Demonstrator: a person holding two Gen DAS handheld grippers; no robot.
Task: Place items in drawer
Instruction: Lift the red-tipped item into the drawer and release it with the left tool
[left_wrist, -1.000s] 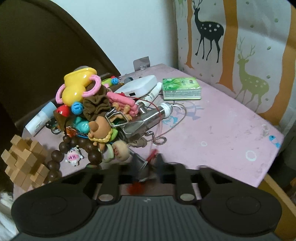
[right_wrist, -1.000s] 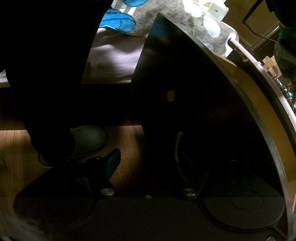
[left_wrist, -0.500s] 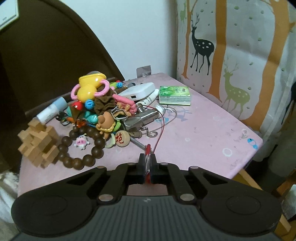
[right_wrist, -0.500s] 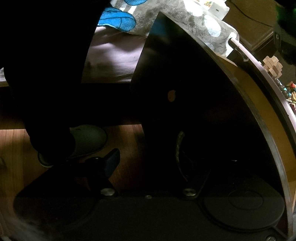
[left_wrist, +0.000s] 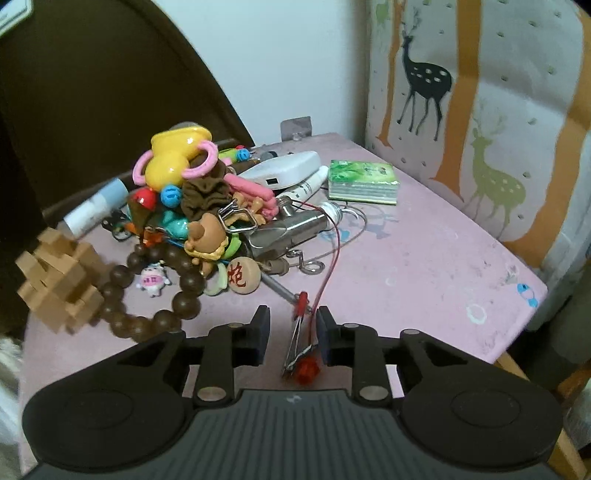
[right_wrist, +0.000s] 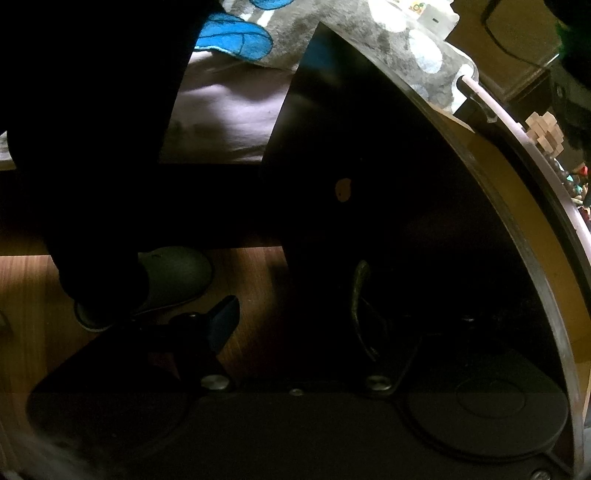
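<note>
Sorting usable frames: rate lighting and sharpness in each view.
Left wrist view: evenly lit, pink table sharp, wooden puzzle smeared at the fisheye edge. Right wrist view: mostly underexposed black; only the wood floor and a curved handle show.

pink tabletop | green tissue pack | yellow toy | brown beads

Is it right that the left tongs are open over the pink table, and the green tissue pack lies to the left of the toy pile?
Not quite. In the left wrist view the left tongs are open over the pink table, but the green tissue pack lies to the right of the toy pile, not the left.
</note>
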